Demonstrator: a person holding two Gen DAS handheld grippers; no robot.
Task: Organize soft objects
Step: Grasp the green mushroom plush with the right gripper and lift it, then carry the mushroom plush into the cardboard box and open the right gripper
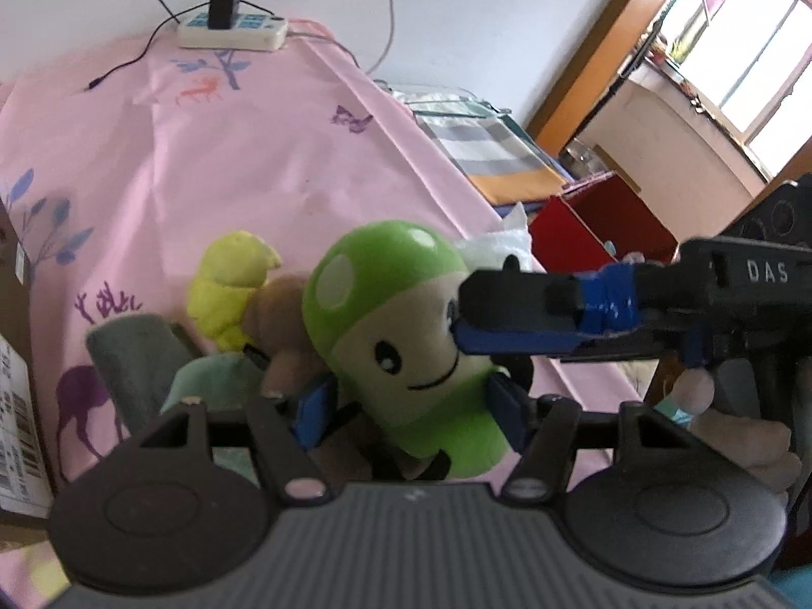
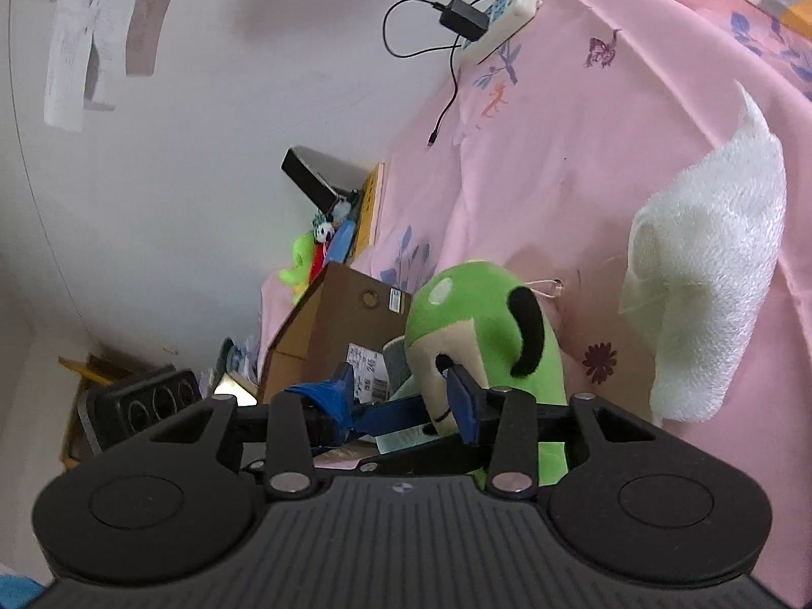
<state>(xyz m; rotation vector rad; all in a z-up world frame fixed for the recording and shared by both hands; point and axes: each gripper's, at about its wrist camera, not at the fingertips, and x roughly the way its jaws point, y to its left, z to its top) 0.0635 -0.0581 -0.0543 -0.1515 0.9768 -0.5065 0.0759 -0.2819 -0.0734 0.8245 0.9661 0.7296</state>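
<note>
A green mushroom plush (image 1: 401, 335) with a beige smiling face lies on the pink tablecloth (image 1: 243, 162). My left gripper (image 1: 406, 406) is shut on its lower body, one blue pad on each side. My right gripper (image 1: 472, 319) reaches in from the right, its tips touching the plush's face; in the right wrist view (image 2: 406, 406) its jaws stand apart at the face of the plush (image 2: 487, 335). A yellow-and-tan plush (image 1: 238, 289) and a grey-green cloth (image 1: 137, 355) lie left of it. A white towel (image 2: 710, 299) lies to the right.
A white power strip (image 1: 233, 33) with a black charger sits at the table's far edge. A cardboard box (image 2: 335, 335) stands at the table's left side. A red box (image 1: 599, 228) and folded fabric (image 1: 487, 147) lie beyond the right edge.
</note>
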